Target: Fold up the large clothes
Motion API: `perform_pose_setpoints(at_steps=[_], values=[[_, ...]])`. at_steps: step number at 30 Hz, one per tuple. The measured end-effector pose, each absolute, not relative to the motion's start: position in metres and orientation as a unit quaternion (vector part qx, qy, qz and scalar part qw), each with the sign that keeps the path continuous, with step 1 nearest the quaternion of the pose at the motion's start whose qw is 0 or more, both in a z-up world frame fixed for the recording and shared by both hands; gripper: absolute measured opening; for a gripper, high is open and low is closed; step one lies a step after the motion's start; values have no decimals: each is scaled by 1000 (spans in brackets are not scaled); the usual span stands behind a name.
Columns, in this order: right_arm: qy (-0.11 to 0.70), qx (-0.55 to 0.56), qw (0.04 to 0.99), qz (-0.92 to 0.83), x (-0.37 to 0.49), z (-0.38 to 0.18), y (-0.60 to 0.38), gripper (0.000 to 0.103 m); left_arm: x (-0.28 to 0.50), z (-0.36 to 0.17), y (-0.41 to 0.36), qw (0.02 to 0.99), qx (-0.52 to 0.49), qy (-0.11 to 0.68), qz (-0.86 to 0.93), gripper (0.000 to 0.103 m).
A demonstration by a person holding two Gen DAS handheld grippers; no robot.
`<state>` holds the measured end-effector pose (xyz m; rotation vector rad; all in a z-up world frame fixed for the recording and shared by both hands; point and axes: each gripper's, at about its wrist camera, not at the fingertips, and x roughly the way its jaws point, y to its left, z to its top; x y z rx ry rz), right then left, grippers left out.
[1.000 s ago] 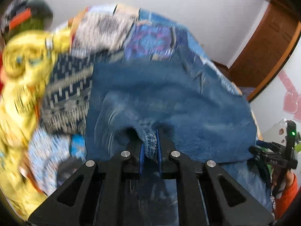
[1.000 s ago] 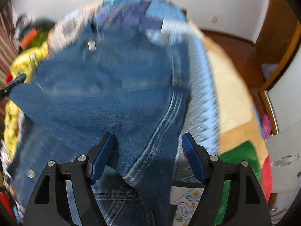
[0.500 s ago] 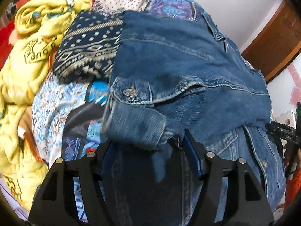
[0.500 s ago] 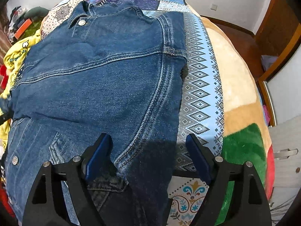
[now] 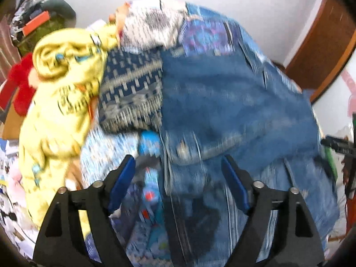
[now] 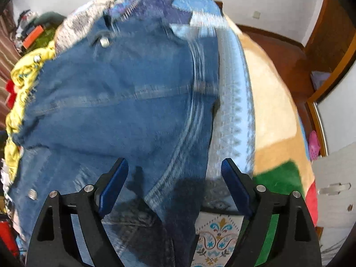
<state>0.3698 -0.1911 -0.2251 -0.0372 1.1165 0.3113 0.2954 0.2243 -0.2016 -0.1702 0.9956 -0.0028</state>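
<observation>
Between the blue pads [image 5: 234, 185] of the left gripper [image 5: 178, 183] there's nothing being pinched, the fingers are sitting wide apart over the near left edge of the denim jacket [image 5: 233, 111]. Same deal on the right gripper [image 6: 174, 185]: its pads [image 6: 235, 187] are spread wide and hanging just above the jacket's near hem, not gripping anything. The jacket [image 6: 115, 102] is lying spread out on a patchwork blanket [image 6: 231, 102] that's covering the bed, collar button toward the far end. To the left of it a dark patterned cloth [image 5: 131, 93] is lying right against its edge, and further left a crumpled yellow garment [image 5: 64, 84] is piling up. Both views are looking pretty motion-blurred. On the right side, tan and green blanket patches [image 6: 278, 142] are showing.
</observation>
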Motion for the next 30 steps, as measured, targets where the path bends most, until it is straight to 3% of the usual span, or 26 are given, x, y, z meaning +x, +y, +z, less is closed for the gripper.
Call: perform_pose_setpoints(at_steps=[7,15,16,18,20,21,23,26,27,30], values=[[493,28,856,153,415,-202,-193,83,380,-198,244,873,-108,475,4,82],[524,84,837,136,472,-240,-203,82,466,-257,253,839,-148,523,-16,82],[532,95,831,133,479,-248,-205,78,473,-264,253,837,-146,527,-12,81],[545,116,820,130,488,-263,-210,56,487,-277,258,834,-165,526,-13,81],[541,128,821,133,493,-271,-211,46,494,-284,261,833,-200,515,-28,72],[535,125,824,134,494,-271,-210,36,497,-285,261,833,-217,507,-43,52],[536,116,823,146,497,-270,-205,21,499,-285,259,835,-228,498,-46,42],[530,83,831,148,503,-266,-192,14,495,-268,246,861,-182,474,-36,17],[524,71,836,148,504,-261,-190,13,494,-262,245,867,-171,466,-33,11],[498,66,852,150,517,-246,-189,11,493,-244,246,878,-157,451,-15,9]])
